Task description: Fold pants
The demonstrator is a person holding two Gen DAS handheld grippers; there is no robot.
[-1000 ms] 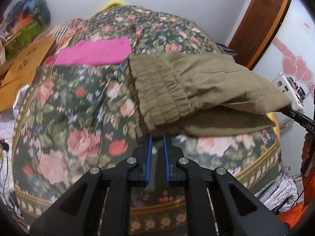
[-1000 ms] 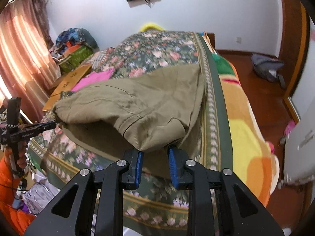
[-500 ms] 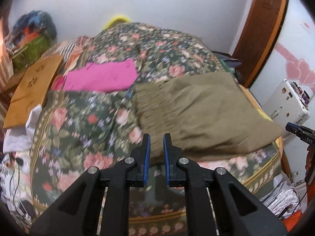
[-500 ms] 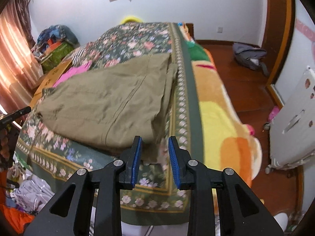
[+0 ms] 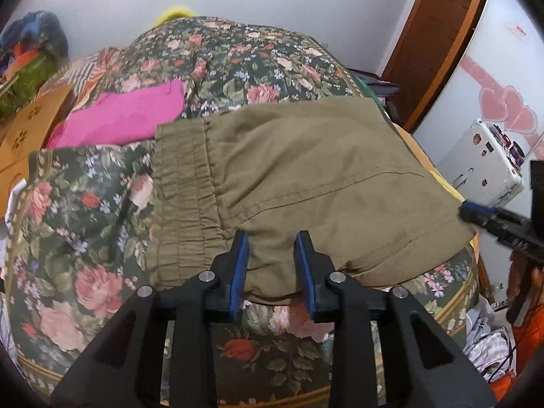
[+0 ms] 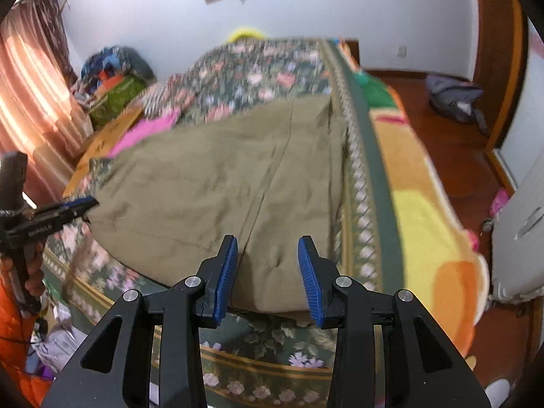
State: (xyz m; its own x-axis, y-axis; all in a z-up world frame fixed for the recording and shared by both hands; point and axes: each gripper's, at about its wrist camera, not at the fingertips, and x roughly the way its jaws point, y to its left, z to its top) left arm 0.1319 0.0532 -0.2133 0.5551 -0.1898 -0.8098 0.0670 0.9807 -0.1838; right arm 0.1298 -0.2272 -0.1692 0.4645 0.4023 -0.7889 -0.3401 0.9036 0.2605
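Note:
Olive-green pants (image 5: 299,176) lie folded flat on the floral bedspread (image 5: 85,231), their gathered elastic waistband (image 5: 183,190) to the left. My left gripper (image 5: 272,238) is open and empty, its blue pads just over the pants' near edge. In the right wrist view the same pants (image 6: 217,183) lie near the bed's right border. My right gripper (image 6: 268,241) is open and empty over their near edge. Each gripper shows in the other's view: the right one (image 5: 476,214) by the pants' right corner, the left one (image 6: 78,204) by the left corner.
A pink garment (image 5: 125,115) lies on the bed beyond the waistband. A cardboard piece (image 5: 23,136) and piled clutter (image 5: 27,61) sit at the left. A yellow-orange blanket (image 6: 425,210) hangs over the bed's right side. A white appliance (image 5: 482,166) and door (image 5: 438,34) stand at the right.
Both grippers have opened wider and moved forward over the pants' near edge. The pants, lifted and draped a second ago, now lie flat.

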